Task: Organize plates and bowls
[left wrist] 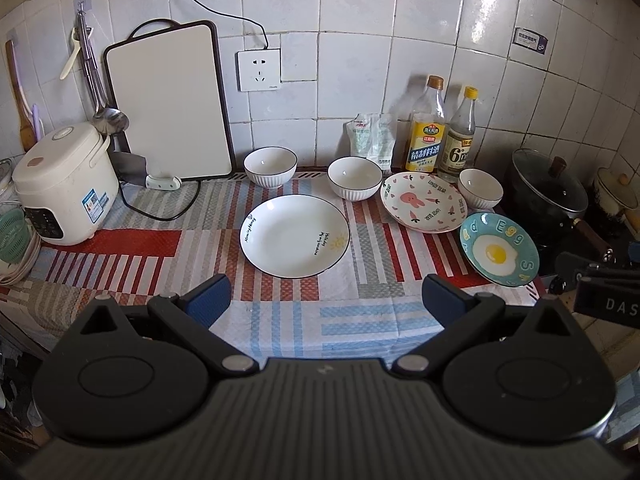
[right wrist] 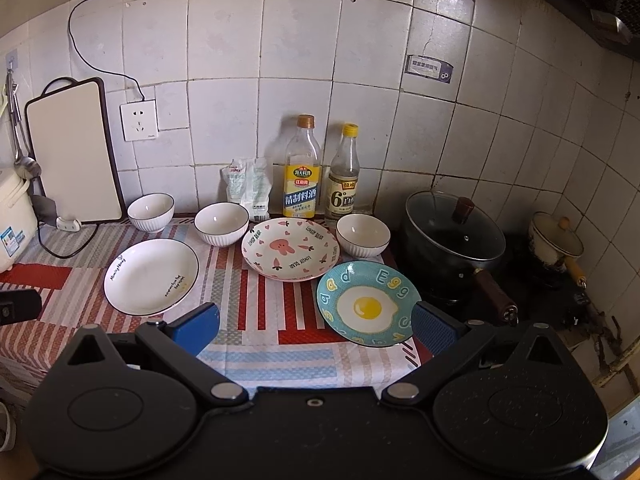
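Three bowls (left wrist: 270,167) (left wrist: 354,178) (left wrist: 480,189) along wall side, all empty, upright. White plate (left wrist: 295,236) at your 12 o'clock, pink rabbit plate (left wrist: 424,201) at 1 o'clock, egg plate (left wrist: 499,249) at 2 o'clock near cloth (left wrist: 280,312) edge; all empty. Your left gripper (left wrist: 326,300) wide apart, holds nothing. Right gripper (right wrist: 316,330) also wide apart; right finger (right wrist: 434,326) just beside egg plate rim, contact unclear.

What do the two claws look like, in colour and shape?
Both claws, left claw and right claw, are alike: black bodies with round discs, silver rivets and angled black linkage bars. Their fingers carry textured blue pads. No cables or sleeves show.
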The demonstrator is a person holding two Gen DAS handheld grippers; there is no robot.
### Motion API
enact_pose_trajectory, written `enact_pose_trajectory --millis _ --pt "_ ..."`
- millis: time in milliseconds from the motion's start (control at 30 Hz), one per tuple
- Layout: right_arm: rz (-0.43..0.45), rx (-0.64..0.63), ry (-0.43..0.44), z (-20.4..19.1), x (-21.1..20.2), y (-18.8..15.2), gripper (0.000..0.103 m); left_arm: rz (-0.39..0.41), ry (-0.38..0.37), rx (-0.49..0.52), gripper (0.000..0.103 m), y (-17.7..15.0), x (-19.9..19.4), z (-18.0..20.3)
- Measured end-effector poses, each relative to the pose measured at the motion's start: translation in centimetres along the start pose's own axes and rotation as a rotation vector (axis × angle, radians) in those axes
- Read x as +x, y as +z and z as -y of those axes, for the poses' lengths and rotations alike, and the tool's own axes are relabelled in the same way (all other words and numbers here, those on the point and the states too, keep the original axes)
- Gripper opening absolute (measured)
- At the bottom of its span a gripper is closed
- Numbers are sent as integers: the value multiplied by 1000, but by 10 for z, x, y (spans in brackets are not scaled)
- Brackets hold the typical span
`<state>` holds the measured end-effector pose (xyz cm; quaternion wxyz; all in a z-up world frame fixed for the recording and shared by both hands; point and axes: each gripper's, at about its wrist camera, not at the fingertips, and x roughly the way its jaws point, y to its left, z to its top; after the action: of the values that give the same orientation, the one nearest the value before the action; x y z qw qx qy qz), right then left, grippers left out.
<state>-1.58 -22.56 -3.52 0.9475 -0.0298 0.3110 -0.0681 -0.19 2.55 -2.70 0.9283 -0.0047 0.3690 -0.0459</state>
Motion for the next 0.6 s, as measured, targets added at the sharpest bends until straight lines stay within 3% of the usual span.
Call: enact_pose_trajectory --millis 100,300,400,600 --pt "21 4 20 -3 0 3 103 10 12 -41 103 5 1 -11" --pt "186 -32 172 -20 -5 9 103 36 12 -57 103 26 14 -43" --pt "179 -82 190 -33 9 12 103 43 37 -18 103 39 26 -54" --pt "114 -88 340 -57 46 12 103 10 25 6 103 57 64 -74"
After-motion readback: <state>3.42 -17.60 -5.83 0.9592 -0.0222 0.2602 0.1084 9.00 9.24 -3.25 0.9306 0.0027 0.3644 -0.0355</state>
